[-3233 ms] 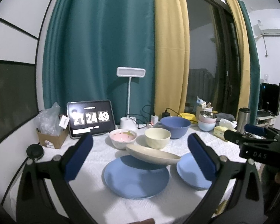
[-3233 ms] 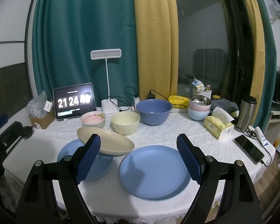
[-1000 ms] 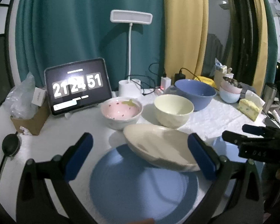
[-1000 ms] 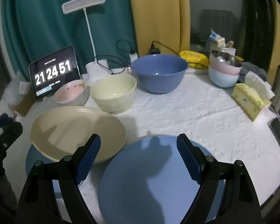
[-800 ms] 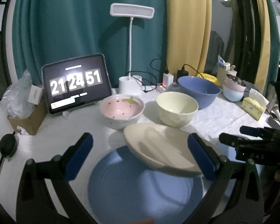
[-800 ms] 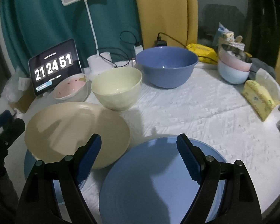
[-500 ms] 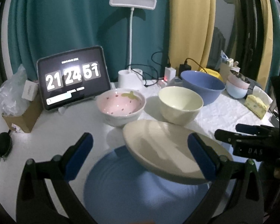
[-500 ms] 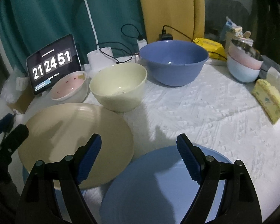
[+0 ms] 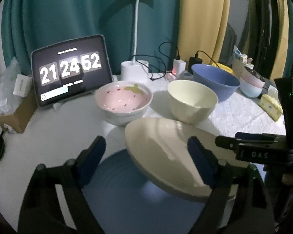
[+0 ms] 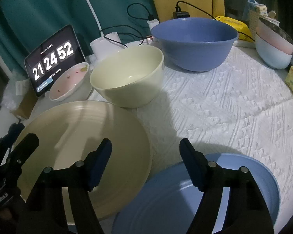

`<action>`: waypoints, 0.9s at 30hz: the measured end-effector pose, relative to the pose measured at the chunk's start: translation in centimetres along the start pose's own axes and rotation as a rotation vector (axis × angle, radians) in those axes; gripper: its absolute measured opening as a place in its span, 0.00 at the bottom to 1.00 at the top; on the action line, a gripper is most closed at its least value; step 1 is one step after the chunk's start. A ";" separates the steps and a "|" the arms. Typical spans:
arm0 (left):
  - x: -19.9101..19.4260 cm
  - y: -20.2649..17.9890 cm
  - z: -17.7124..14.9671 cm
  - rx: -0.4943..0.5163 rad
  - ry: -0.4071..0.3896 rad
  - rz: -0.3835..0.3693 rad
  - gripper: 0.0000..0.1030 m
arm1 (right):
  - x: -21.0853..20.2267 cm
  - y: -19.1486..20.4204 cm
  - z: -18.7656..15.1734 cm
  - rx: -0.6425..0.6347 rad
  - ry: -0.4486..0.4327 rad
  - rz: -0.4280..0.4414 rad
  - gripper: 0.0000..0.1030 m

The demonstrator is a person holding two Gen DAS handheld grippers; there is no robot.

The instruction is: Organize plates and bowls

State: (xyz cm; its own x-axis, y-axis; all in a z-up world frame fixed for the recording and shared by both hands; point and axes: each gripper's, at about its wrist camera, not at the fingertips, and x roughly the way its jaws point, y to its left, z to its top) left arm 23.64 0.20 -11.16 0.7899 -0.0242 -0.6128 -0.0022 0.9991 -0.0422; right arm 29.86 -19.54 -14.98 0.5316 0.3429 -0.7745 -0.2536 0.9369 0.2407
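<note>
A cream plate [image 9: 166,148] [image 10: 78,136] lies tilted, its low side on a blue plate [image 9: 127,195]. A second blue plate [image 10: 244,177] sits to its right. Behind them stand a pink strawberry bowl [image 9: 123,101], a cream bowl [image 9: 191,99] [image 10: 127,74] and a big blue bowl [image 9: 214,80] [image 10: 193,41]. My left gripper [image 9: 145,156] hovers over the cream plate's near left part, jaws closing, pads touching nothing. My right gripper [image 10: 145,163] hangs over the gap between the cream plate's right rim and the second blue plate, jaws closing too, nothing pressed.
A tablet clock [image 9: 68,70] and a white desk lamp [image 9: 134,68] with cables stand at the back. A cardboard box [image 9: 15,115] with a plastic bag sits far left. Stacked pastel bowls [image 10: 273,44] and a yellow tissue pack [image 9: 270,107] are at the right.
Both grippers have come forward and down toward the plates, which now look larger. Both pairs of jaws have narrowed a little. No dish has moved.
</note>
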 end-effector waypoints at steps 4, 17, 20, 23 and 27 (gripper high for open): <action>0.2 -0.1 -0.1 0.000 0.007 0.001 0.70 | 0.3 0.1 0.1 -0.010 0.011 0.004 0.67; 1.1 0.9 -1.1 -0.028 0.085 0.019 0.40 | 1.3 0.9 0.4 0.000 0.074 0.067 0.50; 1.0 0.9 -1.3 -0.023 0.083 0.019 0.39 | 1.5 1.3 0.3 -0.002 0.084 0.060 0.41; 0.7 0.9 -1.4 -0.023 0.083 0.017 0.39 | 1.2 1.5 0.0 -0.007 0.077 0.051 0.39; 0.5 1.0 -1.6 -0.029 0.092 0.007 0.39 | 0.8 1.6 -0.1 -0.008 0.070 0.040 0.37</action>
State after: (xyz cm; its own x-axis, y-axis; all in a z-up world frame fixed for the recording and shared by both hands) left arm 23.08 1.14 -12.79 0.7302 -0.0217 -0.6829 -0.0266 0.9978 -0.0600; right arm 29.83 -17.73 -15.28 0.4632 0.3742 -0.8033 -0.2798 0.9219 0.2681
